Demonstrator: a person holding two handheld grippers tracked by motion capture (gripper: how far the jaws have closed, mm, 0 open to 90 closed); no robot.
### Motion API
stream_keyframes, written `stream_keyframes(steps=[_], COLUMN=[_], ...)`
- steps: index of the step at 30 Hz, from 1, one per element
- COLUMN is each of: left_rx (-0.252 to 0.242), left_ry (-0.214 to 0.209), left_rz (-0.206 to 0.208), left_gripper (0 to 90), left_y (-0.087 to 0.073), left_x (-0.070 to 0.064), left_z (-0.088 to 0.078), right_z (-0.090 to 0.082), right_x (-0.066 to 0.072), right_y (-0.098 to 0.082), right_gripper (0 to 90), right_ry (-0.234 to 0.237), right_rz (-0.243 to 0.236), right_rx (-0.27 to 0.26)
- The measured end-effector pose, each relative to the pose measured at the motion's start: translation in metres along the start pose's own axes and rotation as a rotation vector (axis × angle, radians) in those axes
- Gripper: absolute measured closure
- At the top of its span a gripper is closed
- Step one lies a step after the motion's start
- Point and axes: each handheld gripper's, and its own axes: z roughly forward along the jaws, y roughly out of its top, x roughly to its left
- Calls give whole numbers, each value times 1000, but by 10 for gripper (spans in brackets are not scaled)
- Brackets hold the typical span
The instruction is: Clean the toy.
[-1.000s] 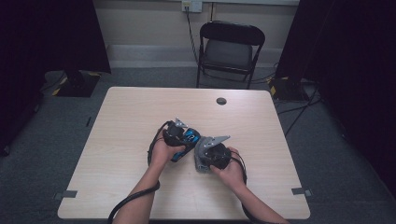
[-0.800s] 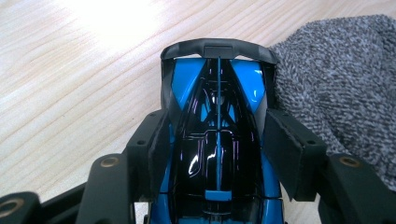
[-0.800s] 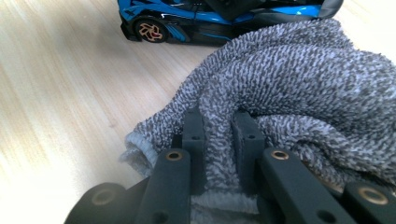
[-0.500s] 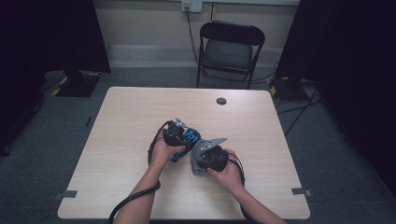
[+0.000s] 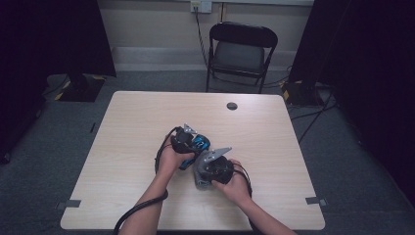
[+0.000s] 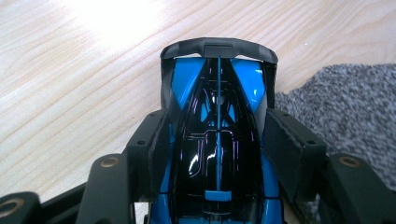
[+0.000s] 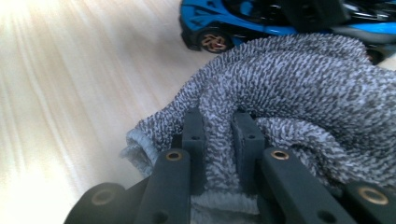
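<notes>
Car (image 6: 218, 140): we clamped it in our left gripper (image 6: 218, 144).
Cloth (image 7: 289, 107): our right gripper (image 7: 219, 140) pinched it, just right of car.

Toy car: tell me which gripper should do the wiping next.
Right. The right gripper is shut on the grey cloth, bunched beside the blue toy car. The left gripper clamps the car's body, so it likely best steadies it.

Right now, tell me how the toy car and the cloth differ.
The blue and black toy car is hard and glossy; the grey cloth is soft, knitted and bunched. The car sits between the left gripper pads; the cloth is pinched in the right gripper. Both lie close together over the wooden table.
</notes>
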Motion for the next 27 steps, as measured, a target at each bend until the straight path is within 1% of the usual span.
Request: stream_keyframes(steps=[2, 4, 6, 8, 9, 10, 13, 17, 19, 25, 27], left_rx=[-2, -3, -3, -2, -3, -3, -4, -1, -2, -7, -2], left_ry=[0, -3, 2, -3, 2, 2, 0, 2, 3, 2, 2], left_rz=[2, -3, 2, -1, 0, 1, -4, 2, 1, 1, 2], left_gripper=[419, 419, 419, 419, 419, 419, 419, 419, 419, 419, 419], left_y=[0, 0, 0, 0, 0, 0, -1, 0, 0, -1, -1], left_x=[0, 0, 0, 0, 0, 0, -1, 0, 0, 0, 0], left_z=[0, 0, 0, 0, 0, 0, 0, 0, 0, 0, 0], right_z=[1, 2, 2, 4, 4, 4, 5, 6, 6, 9, 9], right_x=[2, 5, 7, 9, 11, 12, 15, 18, 20, 27, 29], right_y=[1, 2, 3, 3, 4, 4, 5, 5, 5, 6, 6], right_gripper=[784, 784, 784, 784, 784, 784, 784, 784, 784, 783, 783], right_ry=[18, 27, 35, 52, 57, 60, 70, 88, 107, 136, 158], right_rz=[0, -8, -14, -14, -16, -28, -37, -51, -61, -96, -99], right_rx=[-2, -1, -2, -5, -3, -4, -4, -5, -6, -4, -11])
